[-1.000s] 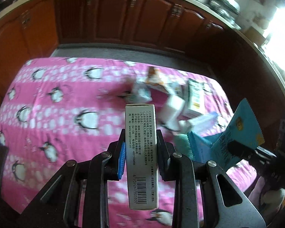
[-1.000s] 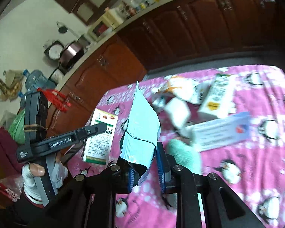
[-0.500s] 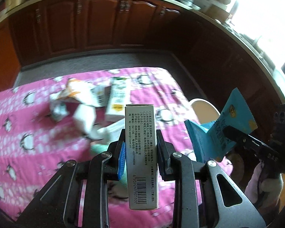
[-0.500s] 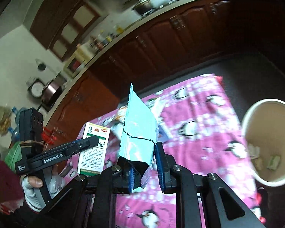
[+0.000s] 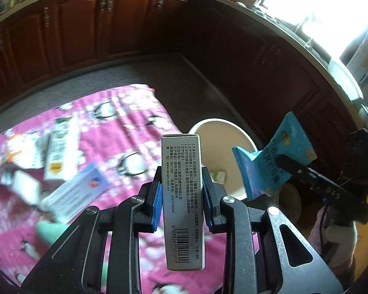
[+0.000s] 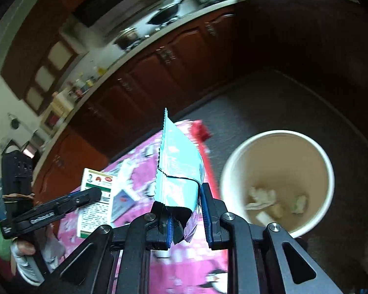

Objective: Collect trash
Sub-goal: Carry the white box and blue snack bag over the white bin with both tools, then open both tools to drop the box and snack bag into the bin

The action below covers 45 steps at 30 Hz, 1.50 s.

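Clamped jaws on both tools carry trash toward the bin: the left gripper (image 5: 182, 191) pinches a slim grey medicine box (image 5: 182, 203) across its narrow sides, its long axis running straight out along the fingers, while the right gripper (image 6: 185, 216) grips the crumpled lower end of a pale blue snack wrapper (image 6: 177, 166) that stands up from the pads. The cream waste bin (image 6: 328, 171) sits on the dark floor just past the table's corner, ahead and to the right of the right tool and lower than both loads; in the left view its rim (image 5: 208, 122) shows right behind the box's far end. The right hand looks the nearer of the two to the opening, which already holds a few crumpled scraps. More cartons lie on the pink penguin tablecloth (image 5: 135, 122) to the left, among them a white and green carton (image 5: 59, 152). A second ago both cameras faced the littered cloth with no bin in sight; both hands have since swung right, bringing it into view, grips unchanged.
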### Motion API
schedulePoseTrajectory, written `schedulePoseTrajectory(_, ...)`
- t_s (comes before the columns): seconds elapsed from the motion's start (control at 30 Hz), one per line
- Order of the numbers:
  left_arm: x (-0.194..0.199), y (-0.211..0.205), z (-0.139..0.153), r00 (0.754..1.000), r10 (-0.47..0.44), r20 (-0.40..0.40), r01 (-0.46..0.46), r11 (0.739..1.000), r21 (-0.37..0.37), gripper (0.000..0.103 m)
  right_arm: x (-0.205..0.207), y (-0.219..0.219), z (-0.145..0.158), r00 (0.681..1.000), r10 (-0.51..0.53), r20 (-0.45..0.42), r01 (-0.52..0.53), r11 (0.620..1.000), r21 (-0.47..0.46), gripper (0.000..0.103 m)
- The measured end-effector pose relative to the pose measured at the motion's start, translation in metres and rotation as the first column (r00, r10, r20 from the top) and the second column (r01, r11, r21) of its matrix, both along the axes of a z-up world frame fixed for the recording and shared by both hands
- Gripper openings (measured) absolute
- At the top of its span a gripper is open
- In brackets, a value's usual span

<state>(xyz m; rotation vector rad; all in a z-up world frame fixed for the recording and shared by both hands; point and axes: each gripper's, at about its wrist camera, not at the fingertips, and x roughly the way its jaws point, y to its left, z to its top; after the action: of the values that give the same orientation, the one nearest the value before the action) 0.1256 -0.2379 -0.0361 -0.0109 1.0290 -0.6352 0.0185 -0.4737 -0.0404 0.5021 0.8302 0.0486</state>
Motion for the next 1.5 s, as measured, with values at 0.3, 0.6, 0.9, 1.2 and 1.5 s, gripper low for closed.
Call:
schedulePoseTrajectory(0.3, 0.02, -0.069, -0.028, 0.998, -0.045, -0.052, 0.043, 0.999, -0.023, 0.025, 0.009, -0.043, -0.036, 0.986, -0.12, -0.115, 0.11, 0.99, -0.089, 0.018)
schedulePoseTrajectory(0.6, 0.031, -0.109, -0.059, 0.995, -0.046, -0.085, 0.044, 0.998, -0.035, 0.025, 0.02, -0.053, -0.056, 0.969, -0.177, -0.174, 0.157, 0.98, -0.126, 0.018)
schedulePoseTrajectory(0.9, 0.033, -0.12, -0.076, 0.994, -0.064, -0.093, 0.06, 0.997, -0.044, 0.054, 0.021, -0.058, -0.065, 0.954, -0.226, -0.198, 0.195, 0.967, -0.165, 0.039)
schedulePoseTrajectory(1.2, 0.026, -0.105, -0.072, 0.997, -0.053, -0.06, 0.051, 0.998, -0.02, 0.054, 0.016, -0.054, -0.071, 0.954, -0.212, -0.211, 0.185, 0.973, -0.142, 0.039)
schedulePoseTrajectory(1.5, 0.016, -0.085, -0.063, 0.999, -0.027, -0.019, 0.027, 1.0, 0.003, 0.054, 0.015, -0.036, -0.055, 0.966, -0.192, -0.175, 0.171, 0.977, -0.129, 0.043)
